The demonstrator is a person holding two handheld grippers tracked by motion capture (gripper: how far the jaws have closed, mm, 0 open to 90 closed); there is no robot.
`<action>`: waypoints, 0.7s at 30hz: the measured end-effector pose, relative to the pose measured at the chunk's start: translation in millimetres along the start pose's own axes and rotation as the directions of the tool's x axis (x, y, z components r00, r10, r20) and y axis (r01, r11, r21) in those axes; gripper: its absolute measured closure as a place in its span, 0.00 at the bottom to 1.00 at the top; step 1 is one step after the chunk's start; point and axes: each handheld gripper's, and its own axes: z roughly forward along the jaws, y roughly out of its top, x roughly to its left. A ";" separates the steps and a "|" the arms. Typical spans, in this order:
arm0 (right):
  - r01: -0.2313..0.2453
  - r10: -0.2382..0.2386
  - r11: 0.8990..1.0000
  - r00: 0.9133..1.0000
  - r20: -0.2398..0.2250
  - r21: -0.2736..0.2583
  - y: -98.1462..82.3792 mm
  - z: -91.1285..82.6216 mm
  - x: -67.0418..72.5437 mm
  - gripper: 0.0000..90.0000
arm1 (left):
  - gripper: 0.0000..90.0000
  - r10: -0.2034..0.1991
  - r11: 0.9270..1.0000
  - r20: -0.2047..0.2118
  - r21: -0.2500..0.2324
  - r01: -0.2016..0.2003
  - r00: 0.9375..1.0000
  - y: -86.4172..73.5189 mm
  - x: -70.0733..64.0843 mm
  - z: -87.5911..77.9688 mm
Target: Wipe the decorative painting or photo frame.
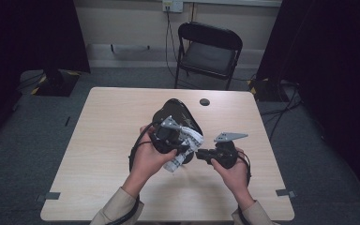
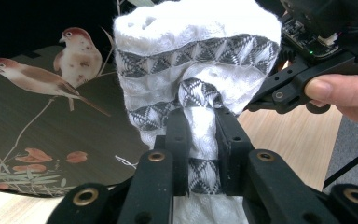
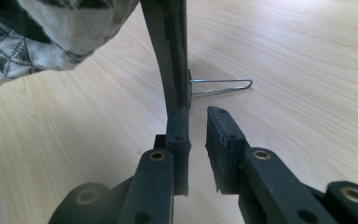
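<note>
Cloth [image 2: 196,70] is pinched by the left gripper [image 2: 200,135] above the bird-painted board [image 2: 46,130]; the right gripper [image 3: 196,135], jaws parted, is held beside it, apparently mid-handover; a grip is needed next.

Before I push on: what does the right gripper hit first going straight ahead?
Probably the dark curved strip standing right at one jaw tip of the open right gripper; a wire loop lies just behind it on the table. Depth is unclear.
</note>
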 end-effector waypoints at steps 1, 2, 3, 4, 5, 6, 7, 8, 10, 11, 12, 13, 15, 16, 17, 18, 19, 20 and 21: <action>0.000 0.000 1.000 1.000 0.002 0.001 0.1 0.1 0.0 0.88 | 0.86 0.000 1.000 0.002 0.010 0.000 1.000 -0.6 0.1 0.4; 0.001 -0.001 1.000 1.000 0.005 0.001 0.1 0.4 0.1 0.88 | 0.86 0.002 1.000 0.001 0.012 -0.002 1.000 -1.6 0.1 1.4; 0.003 -0.003 1.000 1.000 0.007 0.001 0.1 0.9 0.3 0.88 | 0.86 0.001 1.000 0.004 0.013 -0.001 1.000 -3.0 0.0 2.8; 0.006 -0.006 1.000 1.000 0.008 0.003 0.0 1.7 0.5 0.88 | 0.86 -0.001 1.000 0.008 0.019 0.001 1.000 -4.5 -0.1 4.1; 0.005 -0.005 1.000 1.000 0.010 0.003 0.0 2.5 0.9 0.88 | 0.86 -0.002 1.000 0.011 0.017 0.002 1.000 -6.4 -0.2 5.6; 0.006 -0.006 1.000 1.000 0.010 0.005 0.1 3.2 1.4 0.89 | 0.86 -0.003 1.000 0.012 0.023 0.002 1.000 -8.1 -0.1 6.9; 0.008 -0.008 1.000 1.000 0.011 0.010 0.3 3.9 2.0 0.89 | 0.86 -0.002 1.000 0.011 0.030 0.002 1.000 -9.8 0.1 7.9; 0.012 -0.012 1.000 1.000 0.011 0.008 0.4 4.2 2.2 0.89 | 0.86 -0.002 1.000 0.010 0.031 0.002 1.000 -11.5 0.0 9.2; 0.013 -0.013 1.000 1.000 0.009 0.009 0.7 4.8 2.2 0.89 | 0.86 -0.003 0.999 0.009 0.039 0.003 1.000 -14.5 -0.3 11.8; 0.014 -0.014 1.000 1.000 0.007 0.008 0.8 4.8 2.4 0.89 | 0.86 -0.005 0.999 0.008 0.041 0.005 1.000 -16.1 -0.1 13.1; 0.012 -0.012 1.000 1.000 0.008 0.009 0.9 4.9 2.4 0.89 | 0.86 -0.011 0.999 0.009 0.041 0.011 1.000 -17.8 0.0 14.5; 0.011 -0.011 1.000 1.000 0.010 0.010 1.0 4.7 2.2 0.89 | 0.86 -0.011 0.999 0.011 0.043 0.010 1.000 -19.7 0.4 15.7; 0.008 -0.008 1.000 1.000 0.011 0.008 1.1 4.3 1.7 0.89 | 0.86 -0.014 0.998 0.013 0.054 0.014 1.000 -24.1 0.9 18.7; 0.008 -0.008 1.000 1.000 0.011 0.007 1.1 4.1 1.5 0.89 | 0.86 -0.017 0.998 0.013 0.060 0.016 1.000 -26.7 1.2 20.6; 0.007 -0.007 1.000 1.000 0.010 0.006 1.1 3.8 1.1 0.89 | 0.86 -0.020 0.998 0.016 0.061 0.019 1.000 -29.6 1.7 22.9; 0.006 -0.006 1.000 1.000 0.010 0.006 1.0 3.7 0.7 0.88 | 0.86 -0.027 0.997 0.018 0.072 0.025 0.999 -33.2 2.5 25.6; 0.004 -0.004 1.000 1.000 0.012 0.006 0.7 3.7 0.3 0.88 | 0.86 -0.026 0.997 0.019 0.078 0.025 0.999 -35.4 3.0 27.6; 0.003 -0.003 1.000 1.000 0.011 0.007 0.6 3.7 0.1 0.88 | 0.86 -0.031 0.996 0.015 0.086 0.029 0.999 -39.3 3.6 30.9; 0.003 -0.003 1.000 1.000 0.013 0.008 0.4 3.8 -0.2 0.88 | 0.86 -0.037 0.995 0.018 0.089 0.035 0.999 -41.6 4.0 32.9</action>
